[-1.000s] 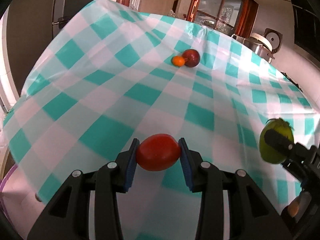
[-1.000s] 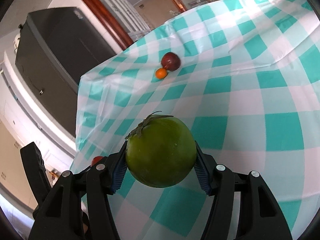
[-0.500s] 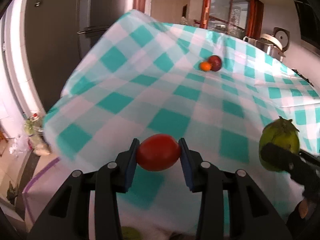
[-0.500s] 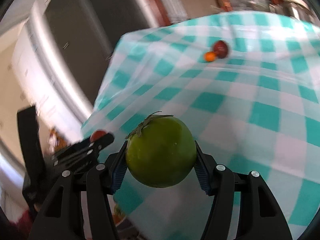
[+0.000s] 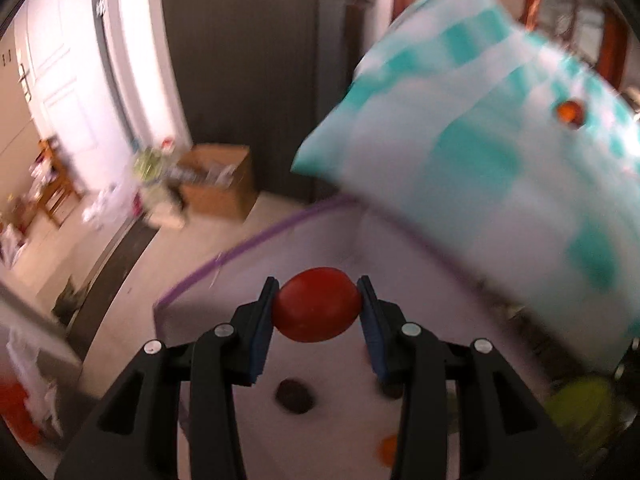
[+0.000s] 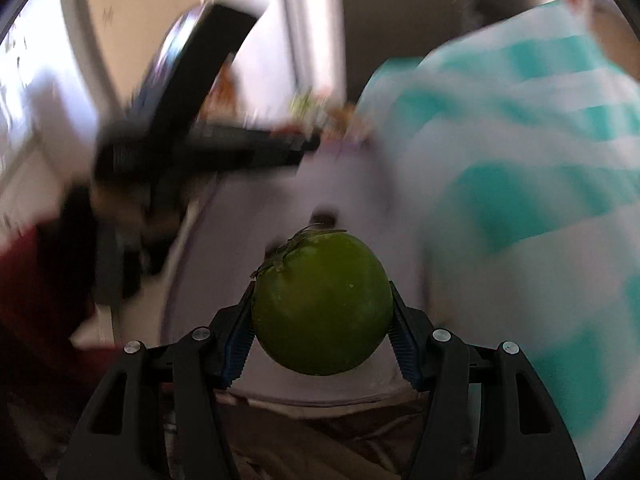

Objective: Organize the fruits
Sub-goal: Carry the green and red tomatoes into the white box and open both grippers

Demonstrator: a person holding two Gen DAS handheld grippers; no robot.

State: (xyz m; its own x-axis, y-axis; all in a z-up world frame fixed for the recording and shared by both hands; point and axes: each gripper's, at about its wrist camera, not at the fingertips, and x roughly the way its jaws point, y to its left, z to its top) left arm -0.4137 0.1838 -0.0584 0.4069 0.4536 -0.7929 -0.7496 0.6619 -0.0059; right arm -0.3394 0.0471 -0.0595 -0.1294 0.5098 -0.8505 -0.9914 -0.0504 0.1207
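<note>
Blurred kitchen floor, checked tablecloth [image 5: 500, 184] at 2 o'clock. Left gripper [image 5: 317, 312] clamped on red tomato [image 5: 316, 310] — soft, bruisable. Right gripper [image 6: 322, 320] pinching green fruit [image 6: 322, 304] across its widest part — firm, heavier, smooth-skinned, probably slippery.

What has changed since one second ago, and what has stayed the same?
Both tools swung left, away from over the checked tablecloth toward a white bin with a purple rim beside the table. Nothing was released: the left tool still grips the red tomato, the right tool the green fruit.
</note>
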